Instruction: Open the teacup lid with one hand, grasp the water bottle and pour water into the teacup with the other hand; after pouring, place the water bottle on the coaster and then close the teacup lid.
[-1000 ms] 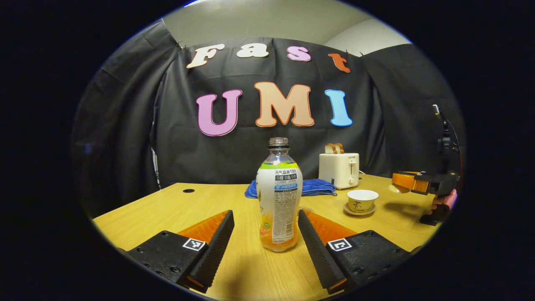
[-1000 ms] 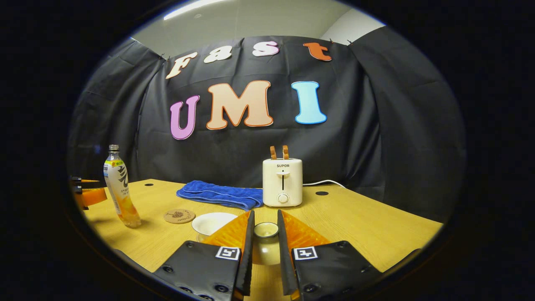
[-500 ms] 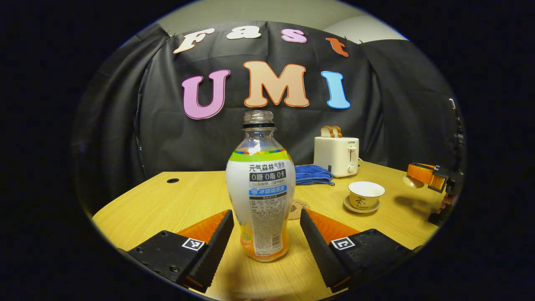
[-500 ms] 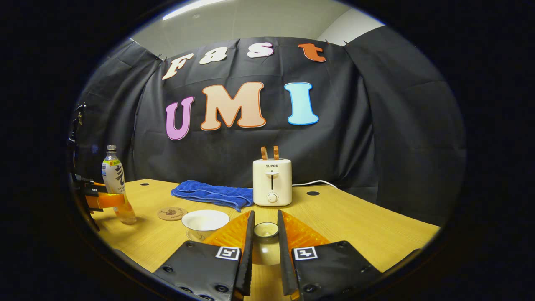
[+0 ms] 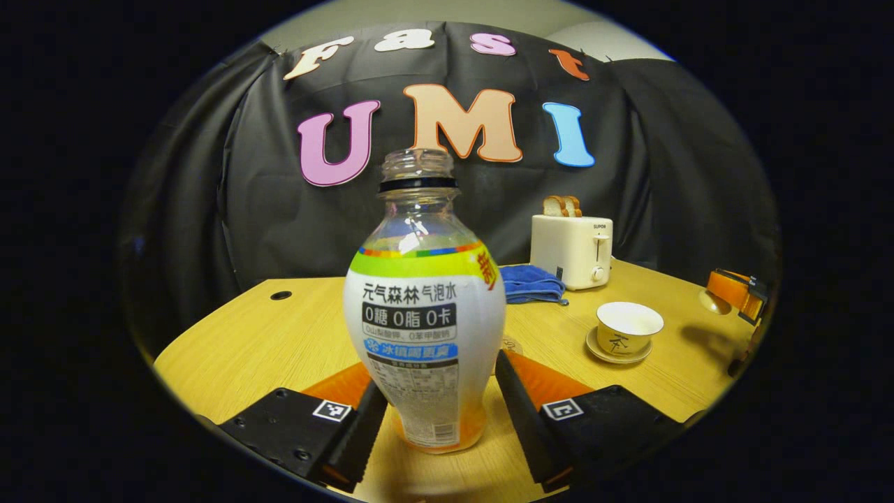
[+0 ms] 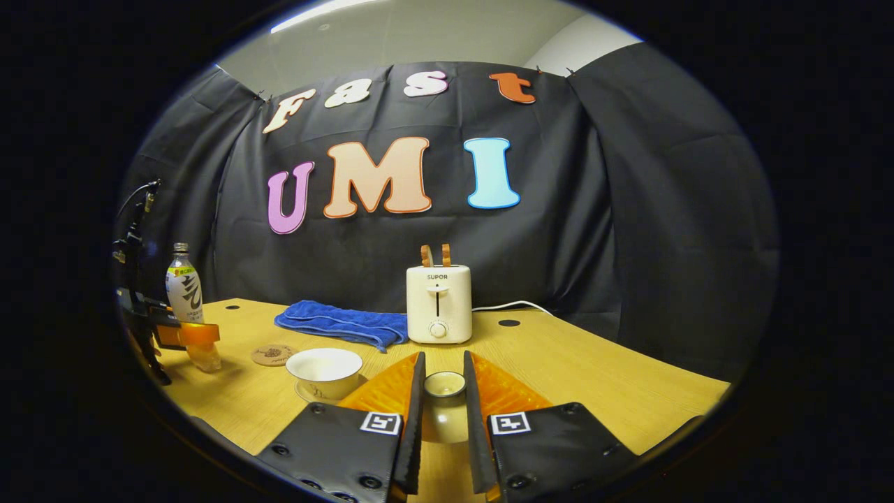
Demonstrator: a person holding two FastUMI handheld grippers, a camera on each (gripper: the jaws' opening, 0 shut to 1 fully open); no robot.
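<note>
Clear plastic water bottle [image 5: 424,307], uncapped, upright on wooden table [image 5: 279,342], between the fingers of left gripper [image 5: 436,412]. Jaws parted about bottle-wide; contact on either side cannot be confirmed. Teacup [image 5: 626,327] uncovered on its saucer [image 5: 619,353], well right of bottle. Blue towel [image 5: 531,283] and white toaster [image 5: 571,241] behind.

Right gripper [image 6: 440,402] raised off the table, just right of teacup [image 6: 324,369]. Jaws nearly closed, both fingers pressed on knob of teacup lid [image 6: 444,413]. Round coaster [image 6: 274,355] flat on table between teacup and water bottle [image 6: 187,307]. Left gripper [image 6: 185,334] at lower part of bottle.
</note>
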